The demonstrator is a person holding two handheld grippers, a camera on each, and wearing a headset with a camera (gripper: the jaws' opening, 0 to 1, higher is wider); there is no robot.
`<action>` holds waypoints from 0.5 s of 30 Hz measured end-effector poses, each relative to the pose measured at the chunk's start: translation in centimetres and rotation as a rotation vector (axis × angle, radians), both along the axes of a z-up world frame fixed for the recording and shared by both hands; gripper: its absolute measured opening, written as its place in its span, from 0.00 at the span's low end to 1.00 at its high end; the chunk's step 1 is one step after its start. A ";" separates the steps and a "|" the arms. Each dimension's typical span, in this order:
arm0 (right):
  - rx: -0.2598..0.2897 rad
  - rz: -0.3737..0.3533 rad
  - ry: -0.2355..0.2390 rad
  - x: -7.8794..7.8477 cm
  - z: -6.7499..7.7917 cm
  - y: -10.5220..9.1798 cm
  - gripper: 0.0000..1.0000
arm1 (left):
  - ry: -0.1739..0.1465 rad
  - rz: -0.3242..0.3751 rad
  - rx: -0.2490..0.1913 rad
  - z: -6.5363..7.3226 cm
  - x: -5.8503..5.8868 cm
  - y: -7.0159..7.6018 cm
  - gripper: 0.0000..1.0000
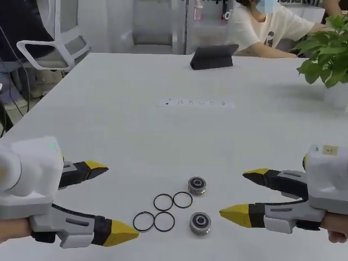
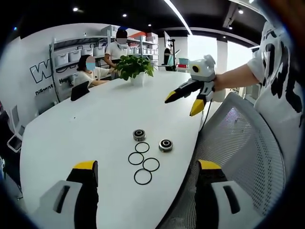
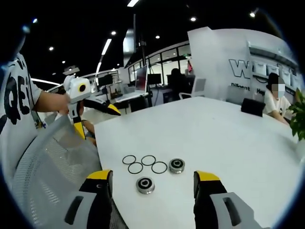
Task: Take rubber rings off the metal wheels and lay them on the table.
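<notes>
Plainly, the white table [image 1: 163, 109] is the biggest thing in the head view, and the frame cuts off its right side. Four black rubber rings [image 1: 173, 200] lie flat on it in a loose cluster close to the near edge; everything else is placed from them. Far beyond the rings and to the right sits a person [image 1: 266, 27], the head cut off by the top edge. A leafy plant [image 1: 326, 49], further right again, runs out of the frame. Far beyond the rings to the left stands a white office chair [image 1: 54, 46]. The left gripper view also shows wall shelving [image 2: 76, 55] at the far end of the room.

The left gripper [image 1: 120, 200] hovers just left of the rings, its jaws spread wide and holding nothing. The right gripper [image 1: 233, 193] hovers to their right, its jaws equally wide and empty. Both gripper bodies are cut off at the frame's edges.

A dark tablet case [image 1: 213, 56] stands far beyond the rings, and a pale socket strip [image 1: 196, 103] lies about midway to it. Two metal wheels [image 1: 197, 185] sit just right of the rings. They are too small to tell for sure whether any rubber is on their rims, though they look bare.
</notes>
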State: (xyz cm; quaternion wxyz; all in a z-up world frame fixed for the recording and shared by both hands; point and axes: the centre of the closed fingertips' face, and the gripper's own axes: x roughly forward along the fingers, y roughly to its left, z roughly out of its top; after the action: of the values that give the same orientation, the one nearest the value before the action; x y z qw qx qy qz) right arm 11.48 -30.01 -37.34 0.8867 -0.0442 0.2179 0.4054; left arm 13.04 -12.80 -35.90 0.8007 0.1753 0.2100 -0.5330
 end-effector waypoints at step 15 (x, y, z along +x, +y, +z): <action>0.002 -0.049 0.002 -1.6 -0.2 -2.5 0.72 | 0.005 -0.004 0.002 -0.5 0.1 -1.0 0.82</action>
State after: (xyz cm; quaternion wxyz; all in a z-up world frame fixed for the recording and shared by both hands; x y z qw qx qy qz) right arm 9.85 -32.50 -37.50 0.8961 -0.0376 0.2195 0.3840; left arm 13.11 -13.78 -36.38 0.7987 0.1754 0.2123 -0.5350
